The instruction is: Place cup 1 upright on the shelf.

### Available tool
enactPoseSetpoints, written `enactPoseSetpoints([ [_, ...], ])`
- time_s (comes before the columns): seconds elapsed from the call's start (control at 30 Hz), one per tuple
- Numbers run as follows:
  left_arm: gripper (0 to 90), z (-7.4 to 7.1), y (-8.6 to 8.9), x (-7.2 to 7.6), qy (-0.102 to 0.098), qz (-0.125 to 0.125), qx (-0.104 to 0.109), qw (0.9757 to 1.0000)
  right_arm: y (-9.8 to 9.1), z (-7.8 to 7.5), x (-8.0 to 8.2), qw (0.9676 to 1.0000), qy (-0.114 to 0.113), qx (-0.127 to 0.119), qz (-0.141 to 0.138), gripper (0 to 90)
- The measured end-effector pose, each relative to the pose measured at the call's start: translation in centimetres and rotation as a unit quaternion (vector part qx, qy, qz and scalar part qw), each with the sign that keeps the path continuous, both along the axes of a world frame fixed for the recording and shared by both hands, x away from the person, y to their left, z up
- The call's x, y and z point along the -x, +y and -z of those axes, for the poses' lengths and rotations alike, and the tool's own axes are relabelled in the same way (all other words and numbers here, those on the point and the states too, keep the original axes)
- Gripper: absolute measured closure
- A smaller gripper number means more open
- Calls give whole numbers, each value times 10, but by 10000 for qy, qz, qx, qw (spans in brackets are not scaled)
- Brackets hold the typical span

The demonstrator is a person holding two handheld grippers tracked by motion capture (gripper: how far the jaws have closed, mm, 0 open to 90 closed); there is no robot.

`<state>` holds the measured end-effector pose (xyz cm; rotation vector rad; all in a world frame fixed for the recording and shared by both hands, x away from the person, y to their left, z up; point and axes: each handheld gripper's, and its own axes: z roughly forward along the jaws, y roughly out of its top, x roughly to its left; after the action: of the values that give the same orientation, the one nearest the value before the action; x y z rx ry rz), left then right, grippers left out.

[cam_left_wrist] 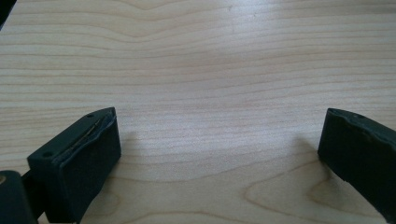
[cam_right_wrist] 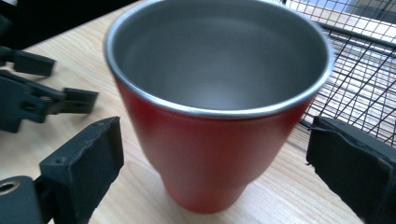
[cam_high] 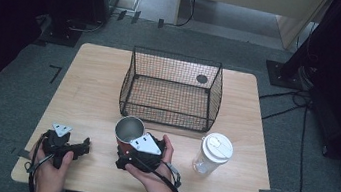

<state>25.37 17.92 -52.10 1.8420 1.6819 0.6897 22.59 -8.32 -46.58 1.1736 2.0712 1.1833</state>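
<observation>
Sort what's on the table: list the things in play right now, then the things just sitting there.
In play:
- red cup, standing between the open jaws of the right gripper
- wire basket, likely the cup's destination

Sitting idle:
- white lidded cup, untouched
- left gripper, open over bare table

Count on the surface (cam_high: 88, 89): 1 wire basket (cam_high: 172, 90) at far centre, 1 red cup (cam_high: 129, 131) w/ steel inside near centre, 1 clear tumbler (cam_high: 212, 154) w/ white lid near right. Cups total: 2. Grippers: 2, left gripper (cam_high: 84, 145) and right gripper (cam_high: 122, 157), 1 per hand. Hands: 2.
</observation>
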Motion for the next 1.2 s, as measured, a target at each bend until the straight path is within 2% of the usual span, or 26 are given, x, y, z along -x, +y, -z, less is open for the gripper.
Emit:
enactPoseSetpoints([
  [0.13,0,0,0,0,0,7,-3,10000,6,5,-4,9999,-83,-1,84,41],
  [0.17,0,0,0,0,0,2,-2,10000,8,8,-8,9996,-246,-102,131,31],
  [0.3,0,0,-1,0,11,103,-18,9999,12,13,-11,9993,-253,-183,209,29],
  [0.4,0,0,-1,0,9,107,-17,9999,15,16,-12,9990,-288,-156,294,32],
  [0.47,0,0,-1,0,7,106,-16,9999,18,18,-13,9988,-271,-229,334,37],
  [0.53,0,0,-1,0,8,95,-16,10000,20,19,-13,9987,-326,-217,329,37],
  [0.6,0,0,-1,1,8,102,-23,9999,24,21,-13,9978,-562,-34,353,38],
  [0.77,0,0,-1,1,9,112,-24,9999,25,20,-16,9977,-530,-145,388,37],
  [0.83,0,0,-2,1,11,137,-28,9999,26,18,-19,9974,-516,-287,416,39],
  [1.2,0,0,-2,2,9,166,-14,9999,33,14,-25,9985,-393,-332,207,71],
])
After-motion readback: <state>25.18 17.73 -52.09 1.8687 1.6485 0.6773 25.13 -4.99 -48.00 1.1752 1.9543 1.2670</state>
